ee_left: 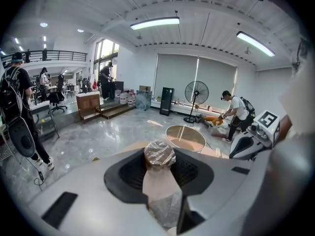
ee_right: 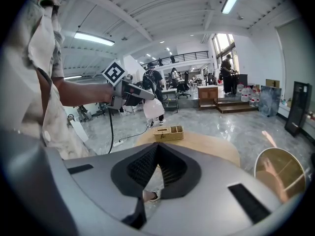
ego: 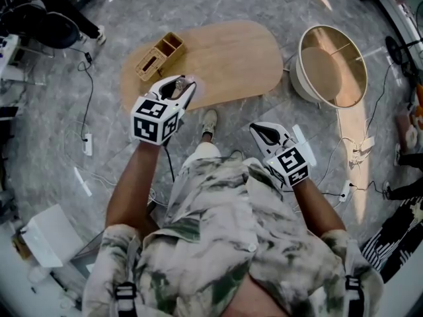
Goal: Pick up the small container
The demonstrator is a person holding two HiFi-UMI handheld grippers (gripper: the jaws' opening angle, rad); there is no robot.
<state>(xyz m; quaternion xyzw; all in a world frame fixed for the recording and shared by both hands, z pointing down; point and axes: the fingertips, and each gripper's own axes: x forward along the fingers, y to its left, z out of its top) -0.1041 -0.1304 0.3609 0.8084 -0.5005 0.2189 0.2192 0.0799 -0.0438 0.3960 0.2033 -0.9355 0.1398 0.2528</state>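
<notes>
Above the oval wooden counter (ego: 225,58), left claw (ego: 180,86) pinches the film-wrapped small container (ee_left: 159,156) by its sides, looking light, slick and crushable, while right claw (ego: 263,133) sits pressed together, empty.

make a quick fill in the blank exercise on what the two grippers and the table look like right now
1. Of the two grippers, only the ___ one holds the small container.
2. The right gripper has its jaws ___, with nothing between them.
3. In the head view, the wooden box stands on the oval table, near its ___ end.

Missing words: left; shut; left
</notes>
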